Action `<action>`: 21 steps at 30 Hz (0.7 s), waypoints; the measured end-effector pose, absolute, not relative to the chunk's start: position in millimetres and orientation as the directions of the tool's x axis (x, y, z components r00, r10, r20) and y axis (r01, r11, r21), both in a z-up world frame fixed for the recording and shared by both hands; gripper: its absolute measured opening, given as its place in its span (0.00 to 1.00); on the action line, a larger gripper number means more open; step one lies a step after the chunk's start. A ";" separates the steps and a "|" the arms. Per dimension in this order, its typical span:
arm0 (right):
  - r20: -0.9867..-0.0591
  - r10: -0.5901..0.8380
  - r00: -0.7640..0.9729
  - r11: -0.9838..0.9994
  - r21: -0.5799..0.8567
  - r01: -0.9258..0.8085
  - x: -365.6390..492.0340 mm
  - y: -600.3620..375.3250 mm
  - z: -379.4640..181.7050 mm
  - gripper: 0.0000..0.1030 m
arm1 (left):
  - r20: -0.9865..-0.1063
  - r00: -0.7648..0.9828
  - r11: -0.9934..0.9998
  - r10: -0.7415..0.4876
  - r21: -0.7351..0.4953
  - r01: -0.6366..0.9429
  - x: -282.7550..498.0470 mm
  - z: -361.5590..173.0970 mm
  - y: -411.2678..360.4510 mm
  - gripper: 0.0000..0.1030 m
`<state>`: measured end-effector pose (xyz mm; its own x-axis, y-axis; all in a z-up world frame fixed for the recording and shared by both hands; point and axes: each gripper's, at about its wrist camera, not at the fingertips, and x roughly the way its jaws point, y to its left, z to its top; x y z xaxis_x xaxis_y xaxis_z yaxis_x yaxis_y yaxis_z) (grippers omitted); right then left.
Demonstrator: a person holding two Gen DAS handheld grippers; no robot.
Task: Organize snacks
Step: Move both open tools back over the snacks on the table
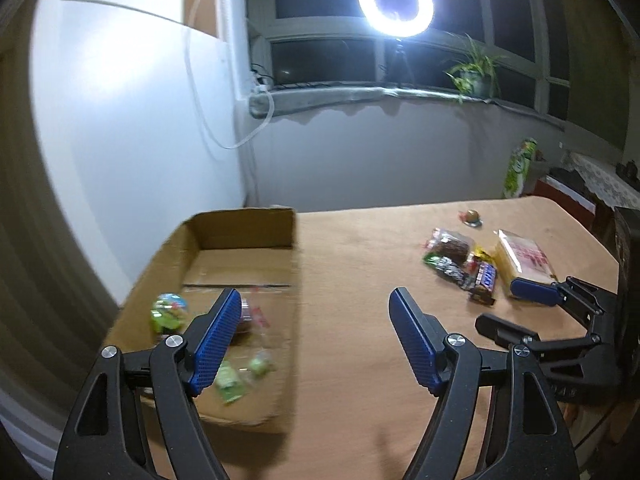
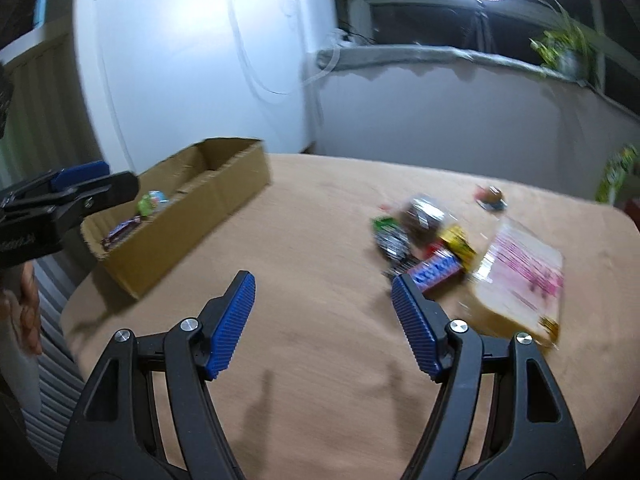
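Observation:
An open cardboard box stands on the table's left side and holds several small snacks, among them a round green one. My left gripper is open and empty, above the box's right wall. A pile of snacks lies at the right with a large pale packet beside it. My right gripper is open and empty over bare table, just left of a blue bar and the pale packet. The box shows at the left in the right wrist view. The right gripper also shows in the left wrist view.
A small round sweet lies alone at the table's far right. The brown table ends at a white wall and a windowsill with a ring light and a potted plant. A green bag stands behind the table.

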<state>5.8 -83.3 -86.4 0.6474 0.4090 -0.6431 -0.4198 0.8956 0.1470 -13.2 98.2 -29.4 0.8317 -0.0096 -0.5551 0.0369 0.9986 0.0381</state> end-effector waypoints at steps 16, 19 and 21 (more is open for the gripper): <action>-0.743 0.326 0.585 0.945 0.238 -0.225 55.5 -157.5 -119.1 0.72 | -0.687 0.693 0.964 -0.216 -0.037 0.264 39.2 -82.4 14.8 0.74; -0.737 0.372 0.564 0.928 0.308 -0.210 60.4 -165.0 -115.3 0.72 | -0.699 0.687 0.969 -0.201 -0.038 0.245 47.4 -88.2 15.9 0.74; -0.740 0.406 0.536 0.914 0.316 -0.257 64.9 -152.9 -113.1 0.72 | -0.702 0.684 0.972 -0.197 -0.049 0.230 53.2 -90.6 18.1 0.74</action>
<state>64.9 -152.9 -113.1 0.5361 0.4063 -0.7400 -0.2567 0.9135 0.3156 53.2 18.1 -90.6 0.6841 -0.1971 -0.7022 0.2297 0.9720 -0.0491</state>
